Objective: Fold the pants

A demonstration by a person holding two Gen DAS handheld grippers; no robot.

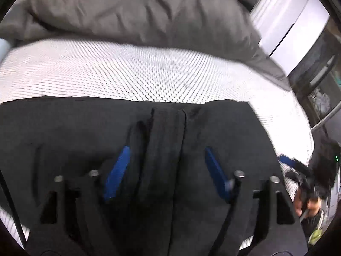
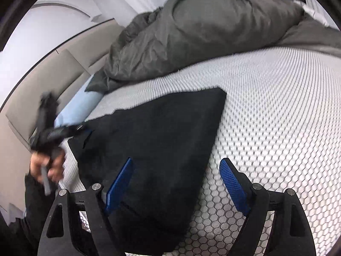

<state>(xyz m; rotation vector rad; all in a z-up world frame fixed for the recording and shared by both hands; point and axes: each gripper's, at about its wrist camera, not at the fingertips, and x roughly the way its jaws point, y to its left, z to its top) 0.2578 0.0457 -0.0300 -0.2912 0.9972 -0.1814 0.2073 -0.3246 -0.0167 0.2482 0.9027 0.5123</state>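
From my left wrist view, my left gripper (image 1: 167,155) hangs over the dark pants (image 1: 85,132), which lie flat on the white honeycomb-patterned mattress (image 1: 149,72). A raised fold (image 1: 168,132) of the fabric runs up between my two blue pads (image 1: 118,170), but the pads stand clear of it on either side, so the jaws are released and grip nothing. One grey duvet (image 1: 138,10) is heaped behind. At the right edge I see my right gripper (image 1: 298,168), blurred, with the hand (image 1: 309,204) under it. I can read no writing or label anywhere here.

From my right wrist view, my right gripper (image 2: 177,166) is spread wide, with one pad over the pants (image 2: 153,132) and the other over bare mattress (image 2: 277,106); nothing is clasped. The pants form one dark, roughly folded slab. I count one grey duvet (image 2: 202,34), one pale blue pillow (image 2: 78,108) and a beige headboard (image 2: 42,85). My left gripper (image 2: 64,132) sits at the pants' far corner, too blurred to say whether it touches. No writing is legible.
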